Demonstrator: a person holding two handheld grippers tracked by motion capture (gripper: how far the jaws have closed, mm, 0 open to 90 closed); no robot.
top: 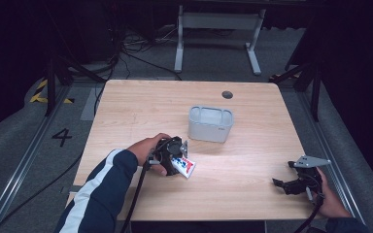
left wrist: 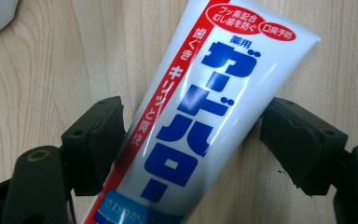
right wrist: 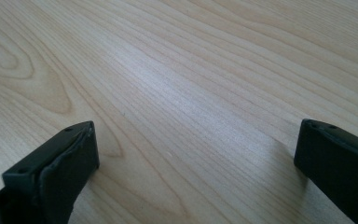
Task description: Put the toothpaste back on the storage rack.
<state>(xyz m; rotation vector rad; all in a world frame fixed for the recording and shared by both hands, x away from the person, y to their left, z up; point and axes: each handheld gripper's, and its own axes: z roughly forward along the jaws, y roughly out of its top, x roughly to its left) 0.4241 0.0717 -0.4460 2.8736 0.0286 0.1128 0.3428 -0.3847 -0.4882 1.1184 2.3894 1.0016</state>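
Observation:
A white toothpaste tube [top: 185, 167] with blue and red lettering lies flat on the wooden table [top: 141, 107], near its front left. My left gripper [top: 178, 162] points down over it. In the left gripper view the tube [left wrist: 205, 107] runs slantwise between the two black jaws of the left gripper [left wrist: 191, 128]. One pad [left wrist: 98, 140] sits at the tube's left edge and the other is right beside its right edge, with no visible squeeze on the tube. My right gripper [top: 282, 185] rests at the front right, and in its own view the right gripper [right wrist: 196, 149] stands open over bare wood.
A grey plastic bin [top: 210, 132] stands upright at the table's middle, behind and to the right of the tube. A small dark round hole [top: 227, 94] is near the far edge. The table's front edge runs close to both hands.

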